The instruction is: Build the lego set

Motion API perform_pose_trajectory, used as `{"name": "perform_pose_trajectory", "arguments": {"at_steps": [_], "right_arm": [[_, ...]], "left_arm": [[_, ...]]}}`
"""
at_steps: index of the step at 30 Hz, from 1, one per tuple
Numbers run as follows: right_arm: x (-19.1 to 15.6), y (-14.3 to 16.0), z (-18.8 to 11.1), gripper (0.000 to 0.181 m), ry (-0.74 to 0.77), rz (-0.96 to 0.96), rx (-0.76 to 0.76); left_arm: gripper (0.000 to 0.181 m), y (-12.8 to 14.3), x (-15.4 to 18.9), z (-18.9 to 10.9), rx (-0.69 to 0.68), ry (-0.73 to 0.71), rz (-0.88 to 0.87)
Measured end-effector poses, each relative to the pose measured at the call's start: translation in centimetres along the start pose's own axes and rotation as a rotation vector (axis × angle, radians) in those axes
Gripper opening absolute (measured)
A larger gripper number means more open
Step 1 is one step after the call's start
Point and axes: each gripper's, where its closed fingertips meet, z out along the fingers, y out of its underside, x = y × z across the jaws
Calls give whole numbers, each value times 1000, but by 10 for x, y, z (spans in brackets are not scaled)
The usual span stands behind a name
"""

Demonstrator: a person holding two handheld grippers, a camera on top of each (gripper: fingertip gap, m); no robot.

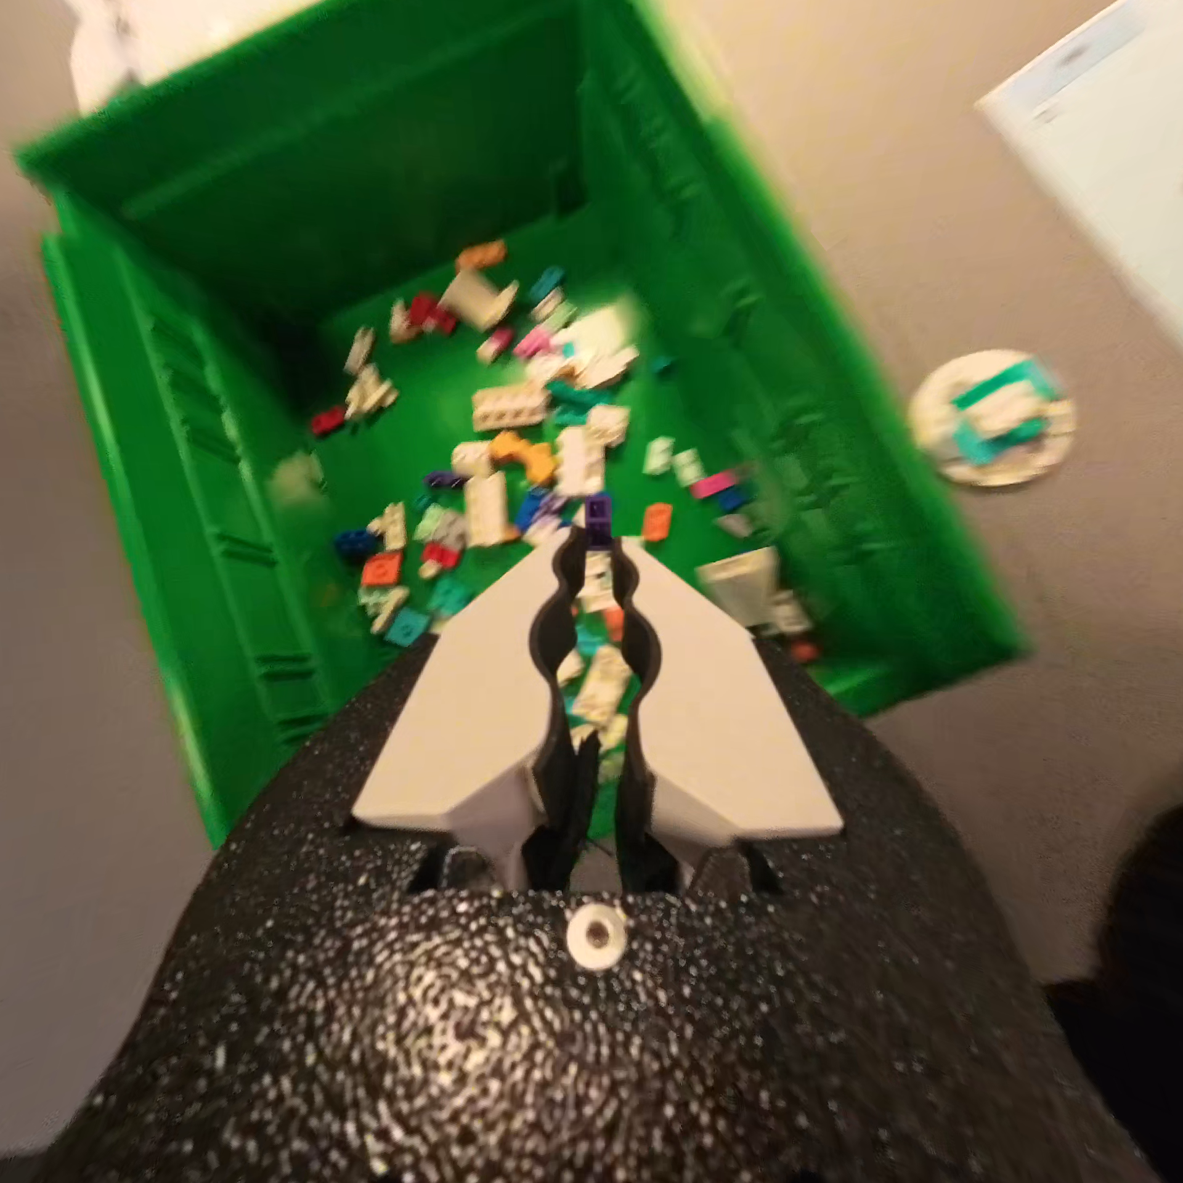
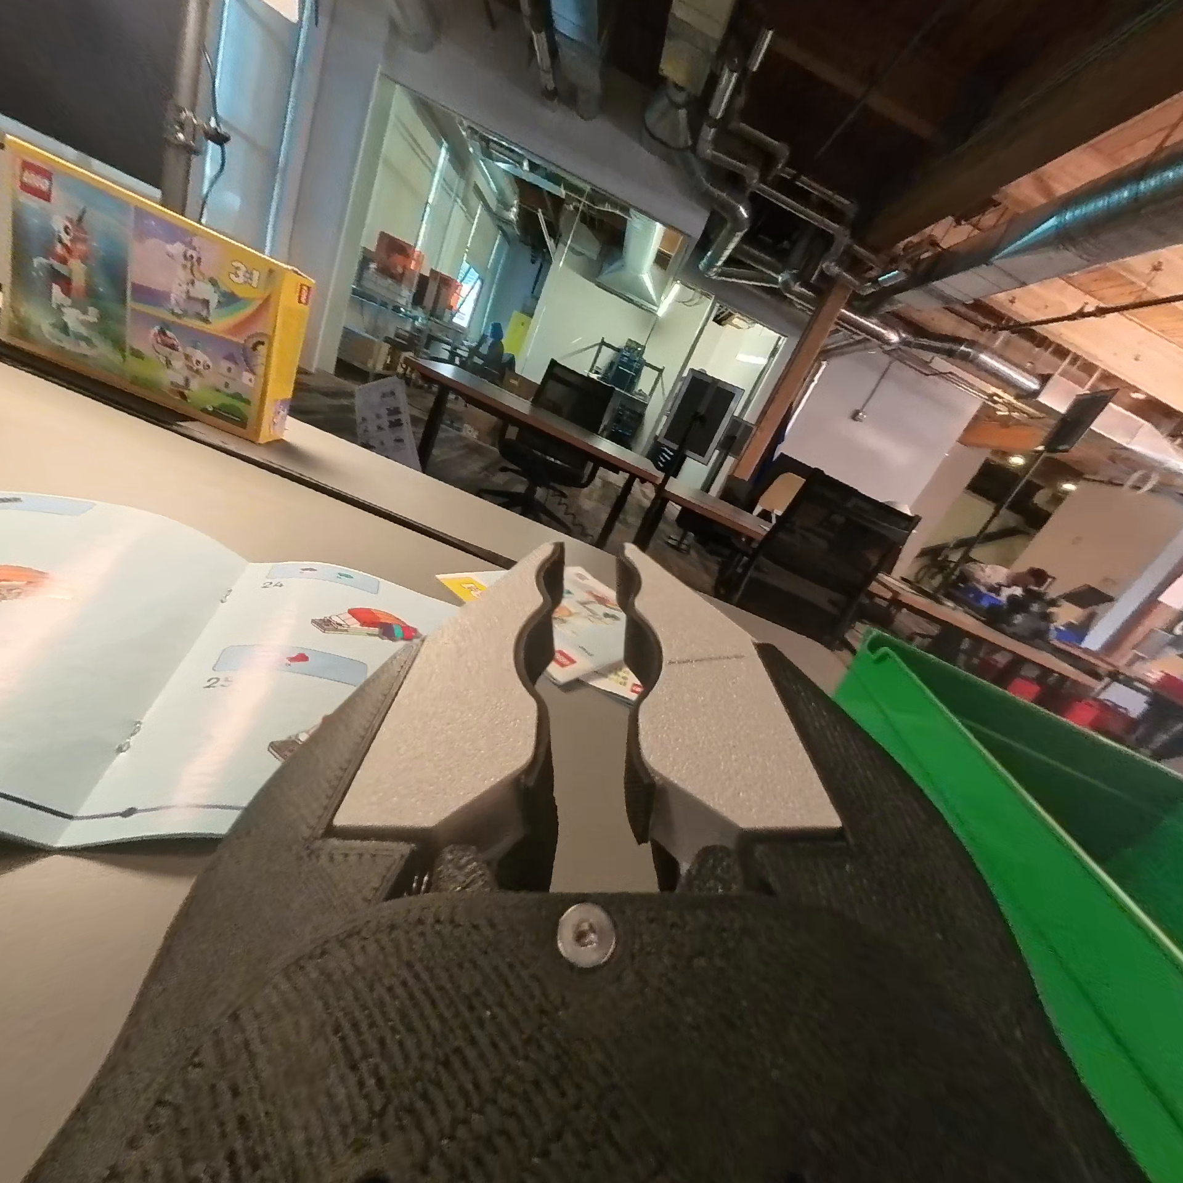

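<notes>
Beige tabletop [image 1: 960,832] surrounding green bin [image 1: 288,211] of loose lego pieces [image 1: 512,410]; your left gripper [image 1: 596,544] is pinching a purple brick [image 1: 596,515] by its end, likely to slip. Bin walls are crowding your exit. Right view: your right gripper [image 2: 587,557] is idling, jaws apart, empty, beside the instruction booklet [image 2: 160,672]; open table ahead.

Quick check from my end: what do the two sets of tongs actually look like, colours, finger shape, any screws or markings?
Both match. The left tongs and right tongs each have a black, rough-textured printed body, two pale grey wedge-shaped fingers with black wavy, scalloped inner pads, and one silver screw centred behind them. No cables or sleeves show.
</notes>
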Motion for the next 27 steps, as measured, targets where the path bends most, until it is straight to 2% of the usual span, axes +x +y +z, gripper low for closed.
{"name": "perform_pose_trajectory", "arguments": {"at_steps": [1, 4, 6, 10, 11, 13, 16, 23, 27], "right_arm": [[-1, -1, 0, 13, -9, 12, 7], [-4, -5, -1, 12, -46, 36, 39], [-5, -7, 1, 11, -68, 39, 67], [-7, -9, 15, 11, -105, 54, 105], [-8, -8, 18, 11, -114, 58, 107], [-9, -8, 22, 11, -129, 70, 113], [-9, -9, 22, 10, -138, 92, 122], [3, -3, 30, 9, -116, 180, 103], [1, -4, 30, 9, -125, 181, 105]], "left_arm": [[6, -12, 19, -10, 49, 47, 23], [6, -45, 99, -36, 173, 268, 127], [5, -54, 153, -40, 192, 408, 183], [5, -45, 241, -9, 85, 639, 175], [5, -40, 255, 5, 44, 647, 184], [6, -26, 270, 36, -37, 589, 247], [6, -11, 279, 63, -121, 493, 336], [6, -3, 286, 73, -205, 442, 353], [19, 3, 283, 80, -250, 420, 304]]}}
